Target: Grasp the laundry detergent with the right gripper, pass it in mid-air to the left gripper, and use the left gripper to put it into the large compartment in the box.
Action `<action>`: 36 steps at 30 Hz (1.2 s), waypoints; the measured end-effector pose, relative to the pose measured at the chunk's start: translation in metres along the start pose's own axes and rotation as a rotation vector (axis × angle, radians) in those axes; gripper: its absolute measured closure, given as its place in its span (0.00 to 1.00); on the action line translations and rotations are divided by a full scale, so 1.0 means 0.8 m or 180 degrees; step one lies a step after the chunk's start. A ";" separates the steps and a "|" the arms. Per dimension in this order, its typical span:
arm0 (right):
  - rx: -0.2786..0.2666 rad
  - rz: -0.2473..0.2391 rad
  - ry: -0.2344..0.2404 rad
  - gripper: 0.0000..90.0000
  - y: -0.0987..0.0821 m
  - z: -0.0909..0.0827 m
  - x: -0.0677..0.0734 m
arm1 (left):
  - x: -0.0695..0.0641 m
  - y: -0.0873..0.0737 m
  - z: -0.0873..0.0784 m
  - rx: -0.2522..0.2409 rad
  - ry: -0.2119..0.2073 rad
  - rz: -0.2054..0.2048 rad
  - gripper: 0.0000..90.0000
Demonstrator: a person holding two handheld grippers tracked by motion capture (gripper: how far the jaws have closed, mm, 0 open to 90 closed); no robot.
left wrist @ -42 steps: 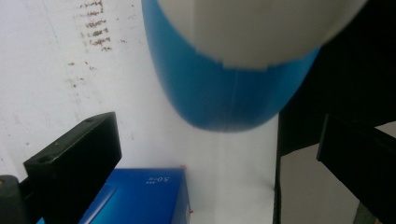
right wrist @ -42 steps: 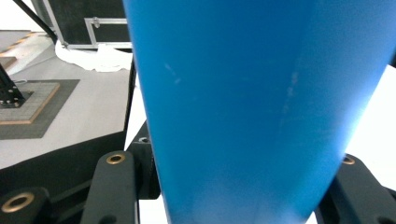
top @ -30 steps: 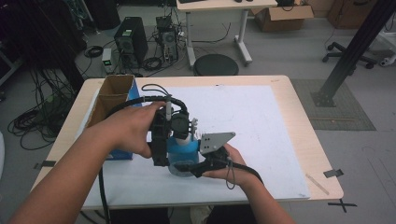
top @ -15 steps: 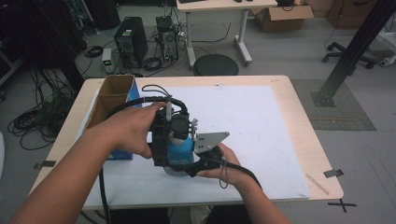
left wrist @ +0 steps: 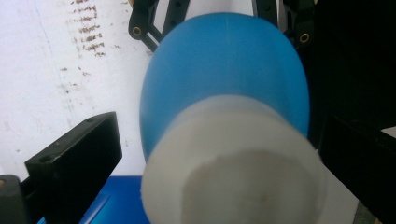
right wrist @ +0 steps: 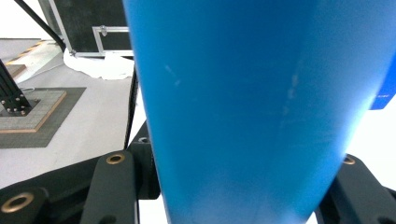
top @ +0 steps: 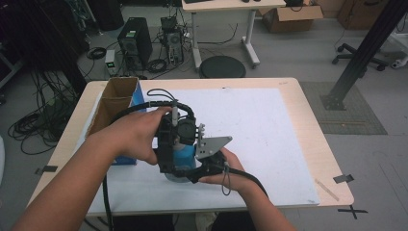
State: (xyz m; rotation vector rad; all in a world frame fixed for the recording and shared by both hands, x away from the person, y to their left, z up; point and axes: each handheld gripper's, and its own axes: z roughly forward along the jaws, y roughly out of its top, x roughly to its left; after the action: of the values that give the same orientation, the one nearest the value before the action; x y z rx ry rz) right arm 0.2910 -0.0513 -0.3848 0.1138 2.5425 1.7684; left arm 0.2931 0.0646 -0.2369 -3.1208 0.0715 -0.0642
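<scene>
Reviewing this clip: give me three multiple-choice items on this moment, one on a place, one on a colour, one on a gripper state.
1. Where does the cardboard box stand?
A. table's left edge
B. table's right edge
C. on the floor

2. What colour is the bottle body?
A. red
B. blue
C. green

3. How is the right gripper?
A. wide open, empty
B. lying unused
C. shut on the bottle

Key: 1 A, the high view shows it at the left; 2 B, blue with a white cap; 3 C, its jaws flank the bottle closely.

A blue bottle (left wrist: 224, 70) with a white cap (left wrist: 233, 163). Both claws black. A pale wood counter (top: 308, 115) under a white sheet (top: 269, 125). A brown-and-blue cardboard box (top: 113, 103).
</scene>
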 end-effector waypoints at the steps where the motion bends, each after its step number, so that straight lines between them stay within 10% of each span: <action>1: -0.0001 -0.0002 0.0003 0.50 0.000 0.000 0.000 | 0.000 0.000 0.000 0.0005 0.0000 0.0000 0.01; 36: -0.0024 -0.0023 -0.0002 0.50 0.010 0.007 0.001 | -0.004 0.000 -0.001 -0.0016 0.0073 0.0023 0.17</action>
State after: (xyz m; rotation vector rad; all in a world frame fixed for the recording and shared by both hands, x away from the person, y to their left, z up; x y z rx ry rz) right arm 0.2909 -0.0436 -0.3792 0.1049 2.5324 1.7749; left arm 0.2900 0.0644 -0.2361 -3.1250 0.0833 -0.0997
